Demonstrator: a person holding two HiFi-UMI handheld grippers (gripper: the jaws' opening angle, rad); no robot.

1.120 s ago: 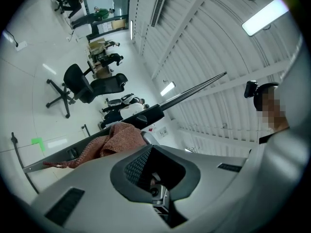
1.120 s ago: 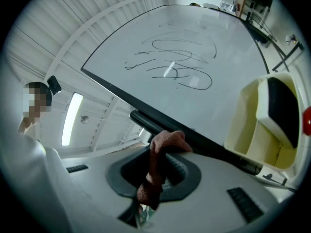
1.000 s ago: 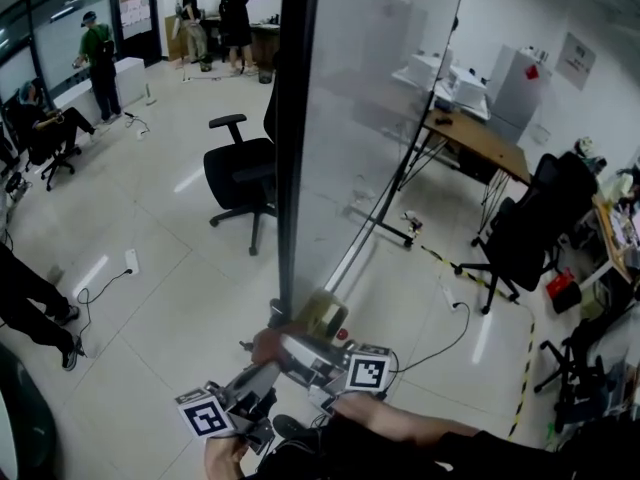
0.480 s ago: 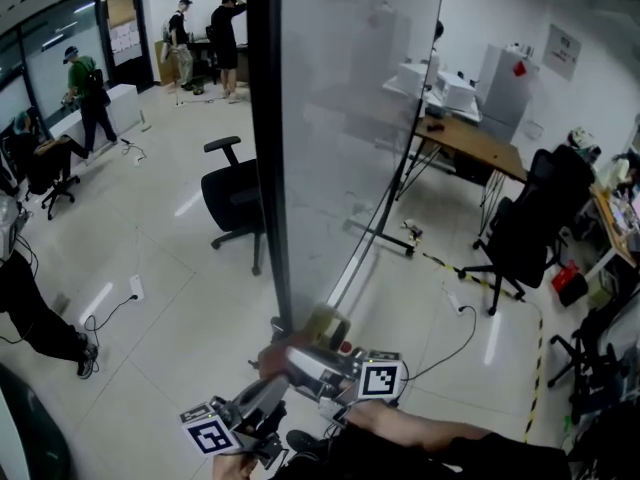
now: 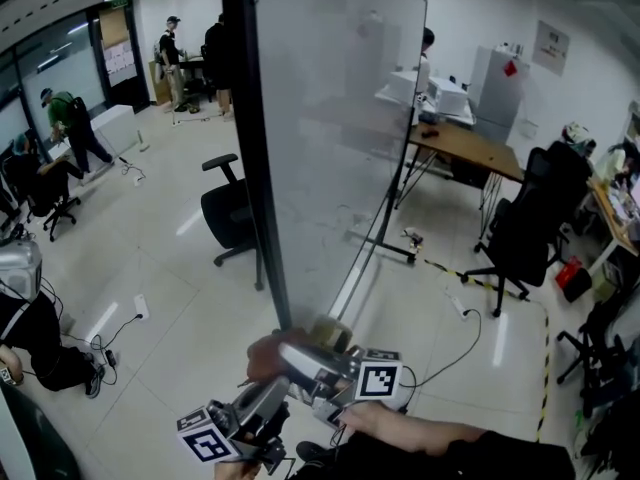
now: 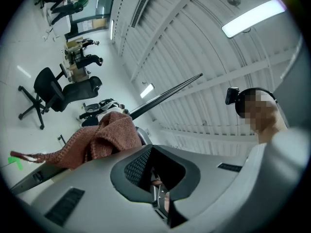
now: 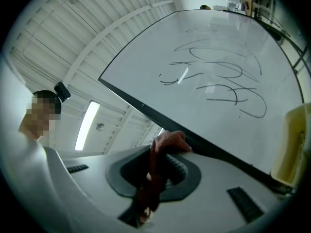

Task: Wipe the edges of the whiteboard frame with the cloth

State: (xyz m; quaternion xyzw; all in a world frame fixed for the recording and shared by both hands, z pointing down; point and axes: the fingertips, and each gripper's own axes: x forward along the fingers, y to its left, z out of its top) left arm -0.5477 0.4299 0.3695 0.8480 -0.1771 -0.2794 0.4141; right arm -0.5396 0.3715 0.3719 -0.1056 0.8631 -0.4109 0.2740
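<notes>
Between the right gripper's (image 7: 160, 178) jaws: the cloth (image 7: 167, 143), red-brown knit, pinched tight. A bunch of it sticks out past the tips and touches the dark frame edge (image 7: 214, 147) of the whiteboard (image 7: 218, 47). The frame bar runs diagonally just ahead of the claw. Beyond the bar is the white surface, with loose black marker scribbles (image 7: 228, 84) on it. Off to the claw's right, close to the bar, there's a pale yellow block (image 7: 291, 144); can't tell what it is.

Left gripper (image 6: 155, 193): jaws together, none of the cloth between them. Something small and metallic shows down in the dark recess, can't identify it. The cloth sits just ahead of this claw and to its left, bunched up, with the frame bar running away behind it.

Head view: both grippers are low in frame, side by side, at the bottom end of the near vertical frame edge. The right gripper is up against the edge. The left gripper is just below and left of it, not touching the board. A dark sleeve (image 5: 430, 448) runs in from the right behind the right claw.

Farther out past the claws: black office chair (image 5: 228, 213) left of the board, wooden desk (image 5: 470, 148) to its right, and several people standing or sitting at the far left of the room.
</notes>
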